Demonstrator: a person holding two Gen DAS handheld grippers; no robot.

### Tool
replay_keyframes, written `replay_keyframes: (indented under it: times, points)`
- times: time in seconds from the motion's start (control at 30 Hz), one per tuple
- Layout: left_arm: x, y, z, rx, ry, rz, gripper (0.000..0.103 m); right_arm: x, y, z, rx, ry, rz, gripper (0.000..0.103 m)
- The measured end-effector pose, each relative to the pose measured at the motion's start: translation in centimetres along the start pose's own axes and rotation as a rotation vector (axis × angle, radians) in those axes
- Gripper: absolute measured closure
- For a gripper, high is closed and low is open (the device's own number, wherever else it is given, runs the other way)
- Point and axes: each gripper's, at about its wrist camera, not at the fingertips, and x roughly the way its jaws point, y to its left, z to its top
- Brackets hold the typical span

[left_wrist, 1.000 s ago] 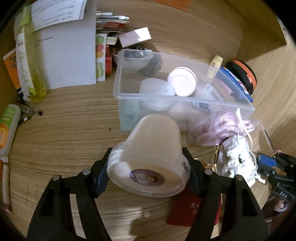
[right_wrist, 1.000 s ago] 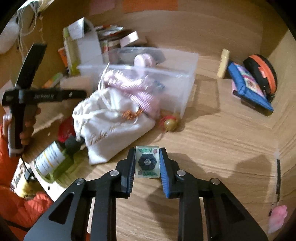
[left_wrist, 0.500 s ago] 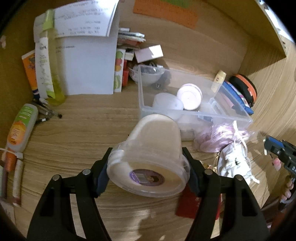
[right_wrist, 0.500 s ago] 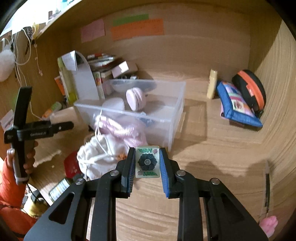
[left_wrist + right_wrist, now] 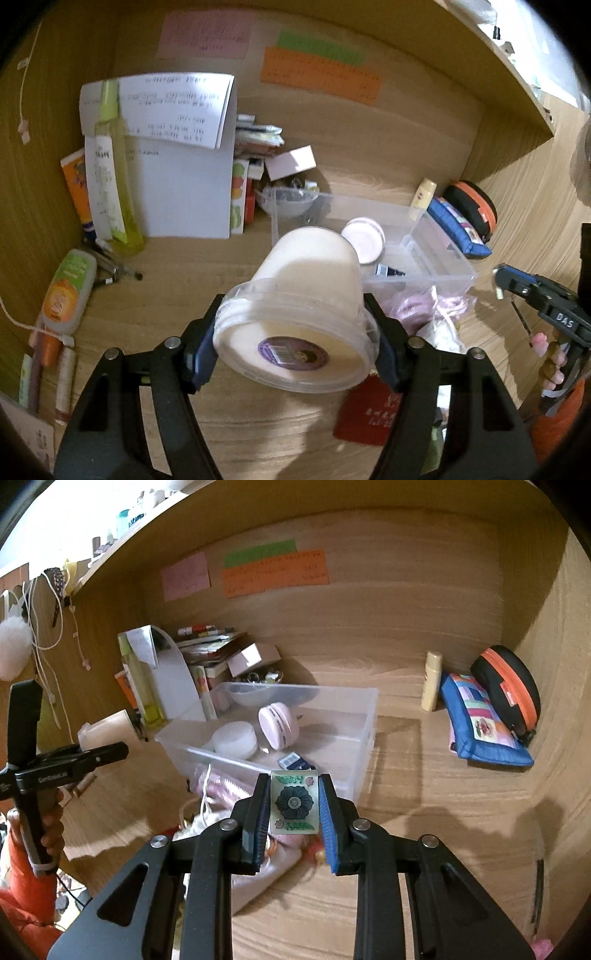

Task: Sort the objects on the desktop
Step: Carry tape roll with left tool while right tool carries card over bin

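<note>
My left gripper [image 5: 295, 332] is shut on a white plastic tub [image 5: 299, 310], held on its side with its labelled bottom toward the camera, above the desk. Just beyond it stands the clear storage bin [image 5: 436, 254] with a pink round case [image 5: 364, 240] inside. My right gripper [image 5: 294, 805] is shut on a small rectangular tile with a dark flower [image 5: 294, 802], raised over the desk in front of the bin [image 5: 365, 709]. In the right wrist view the left gripper [image 5: 107, 751] with the tub [image 5: 107, 731] shows at the left edge.
A white drawstring bag and pink cord [image 5: 436, 310] lie in front of the bin beside a red card [image 5: 373, 413]. A blue pouch [image 5: 480, 723], a black-orange case [image 5: 509, 686] and a cream bottle [image 5: 431, 681] sit at back right. Papers, a yellow bottle [image 5: 114, 184] and tubes crowd the left.
Both grippers have risen and tipped upward with their loads, so the desk looks farther off and the back wall with its coloured notes has come into view.
</note>
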Motion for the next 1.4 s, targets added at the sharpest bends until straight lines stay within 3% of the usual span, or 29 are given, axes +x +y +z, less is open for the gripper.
replay_keyframes:
  times: [0.5, 0.97, 1.4]
  points:
    - [1.5, -1.1, 4.2, 0.000, -0.035, -0.083, 0.034, 3.9, -0.3, 3.3, 0.000, 0.002, 0.041, 0.081]
    - [6.9, -1.3, 6.1, -0.003, 0.067, -0.093, 0.034, 8.0, -0.3, 5.5, -0.026, 0.065, 0.057, 0.081]
    - [10.4, -1.8, 5.4, 0.012, 0.142, -0.086, 0.034, 12.6, 0.2, 4.2, -0.040, 0.188, 0.084, 0.081]
